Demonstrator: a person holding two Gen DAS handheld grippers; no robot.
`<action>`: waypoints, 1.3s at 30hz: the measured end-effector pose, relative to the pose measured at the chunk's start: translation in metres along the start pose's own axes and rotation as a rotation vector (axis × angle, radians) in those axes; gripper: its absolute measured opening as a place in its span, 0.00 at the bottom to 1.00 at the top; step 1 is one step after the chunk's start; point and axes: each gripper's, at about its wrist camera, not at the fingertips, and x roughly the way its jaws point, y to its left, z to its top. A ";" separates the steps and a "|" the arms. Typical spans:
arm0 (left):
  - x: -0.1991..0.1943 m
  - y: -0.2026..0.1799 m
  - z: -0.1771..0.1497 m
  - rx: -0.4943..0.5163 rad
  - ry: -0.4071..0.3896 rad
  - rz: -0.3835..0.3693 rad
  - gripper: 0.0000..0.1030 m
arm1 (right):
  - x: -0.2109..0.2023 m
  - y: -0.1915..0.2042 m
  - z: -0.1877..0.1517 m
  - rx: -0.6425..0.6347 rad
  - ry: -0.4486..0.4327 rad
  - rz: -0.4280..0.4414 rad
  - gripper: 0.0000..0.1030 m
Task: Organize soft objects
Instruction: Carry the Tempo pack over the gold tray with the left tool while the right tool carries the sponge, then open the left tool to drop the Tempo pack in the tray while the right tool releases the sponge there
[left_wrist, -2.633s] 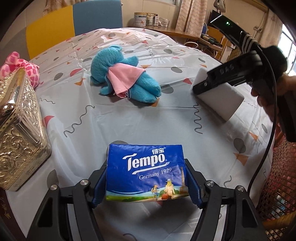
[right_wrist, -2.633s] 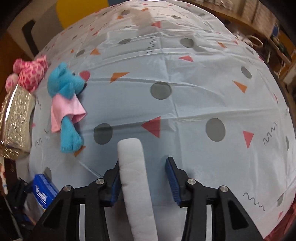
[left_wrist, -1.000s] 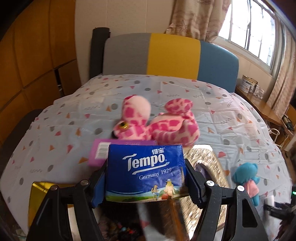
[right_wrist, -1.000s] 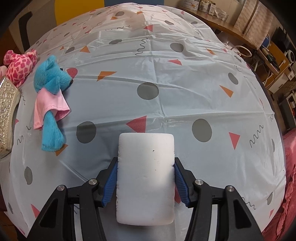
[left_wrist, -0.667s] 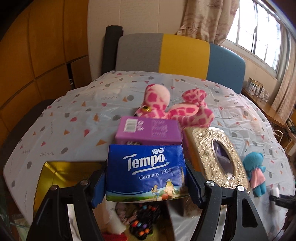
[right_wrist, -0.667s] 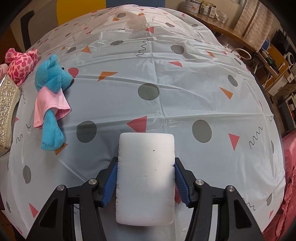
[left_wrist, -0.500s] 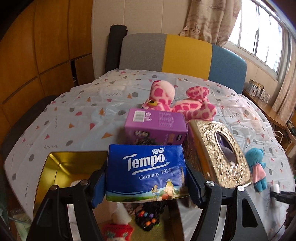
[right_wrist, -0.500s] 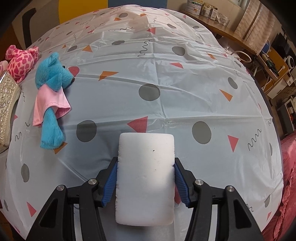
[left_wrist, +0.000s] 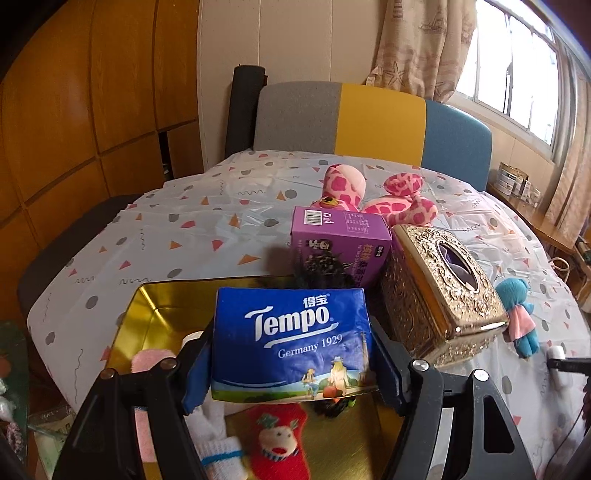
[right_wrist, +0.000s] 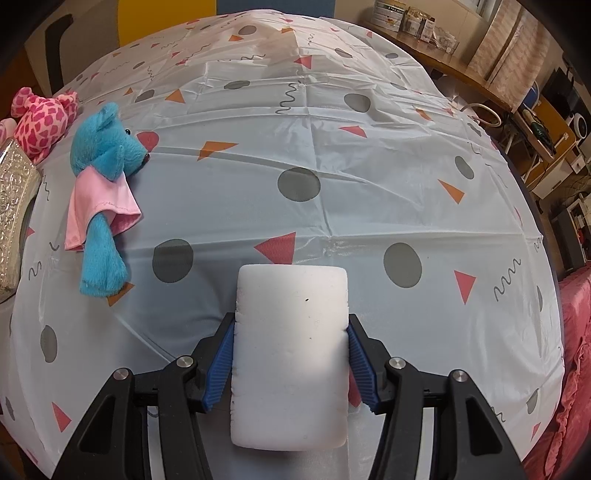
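Left claw: my left gripper is clenched on the blue Tempo tissue pack, blue pads pressing both its short sides, label facing up at me.
Tissue pack: held in the air over the open gold tin, clear of its floor.
Gold tin: it sits at the near edge of the table; inside I see a red sock with a reindeer face, a white sock with a blue stripe and something pink and fluffy.
Beside the tin: a purple carton stands just behind it, and an ornate gold tissue box lies to its right, touching the carton's side.
Pink spotted plush: lying just behind the carton, toward the table's middle.
Right claw: my right gripper grips the white sponge by its long sides, flat face toward me, pointing steeply down above the near edge of the table.
Blue plush in a pink cape: lying on the cloth near the left edge in the right wrist view, well apart from the sponge, close to the gold tissue box.
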 end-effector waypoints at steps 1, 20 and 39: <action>-0.003 0.002 -0.002 0.003 -0.004 0.002 0.71 | 0.000 0.000 0.000 -0.001 -0.002 -0.001 0.55; -0.012 0.025 -0.031 -0.013 0.029 0.016 0.71 | 0.000 0.001 0.001 -0.001 -0.008 0.001 0.55; -0.005 0.054 -0.052 -0.051 0.082 0.033 0.71 | 0.000 -0.004 0.007 0.062 0.002 -0.001 0.54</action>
